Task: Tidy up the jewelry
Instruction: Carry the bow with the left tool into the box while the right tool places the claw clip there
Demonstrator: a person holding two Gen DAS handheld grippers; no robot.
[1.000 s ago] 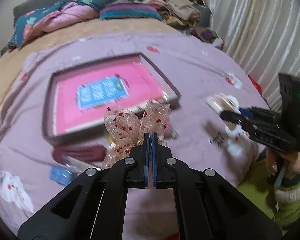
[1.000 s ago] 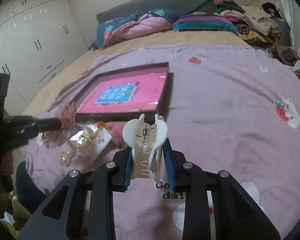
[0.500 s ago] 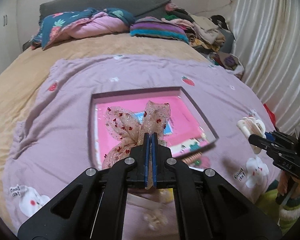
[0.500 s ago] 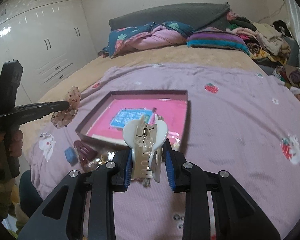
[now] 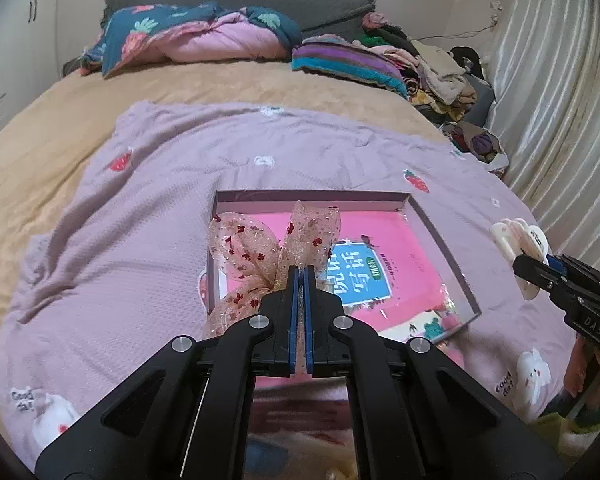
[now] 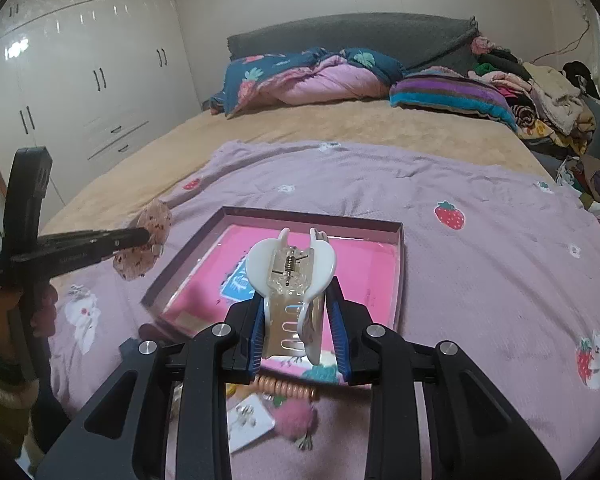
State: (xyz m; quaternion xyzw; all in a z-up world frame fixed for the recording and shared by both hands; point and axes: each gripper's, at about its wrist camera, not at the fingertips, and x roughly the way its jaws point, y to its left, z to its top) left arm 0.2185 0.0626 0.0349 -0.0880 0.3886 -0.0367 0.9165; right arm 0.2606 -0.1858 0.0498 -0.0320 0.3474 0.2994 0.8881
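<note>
The left gripper point(image 5: 299, 270) is clamped tight on a sheer sequined bow point(image 5: 260, 256), held above the left side of the shallow box point(image 5: 444, 240) on the lilac blanket point(image 5: 120, 240). To the right, the right gripper point(image 6: 296, 316) pinches a white claw clip point(image 6: 290, 268) over the box's near edge.

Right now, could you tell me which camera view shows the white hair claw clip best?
The right wrist view: the white claw clip fills the centre, gripped by the right tool, spring and teeth visible. The left wrist view catches it small at the right edge, partly hidden.
</note>
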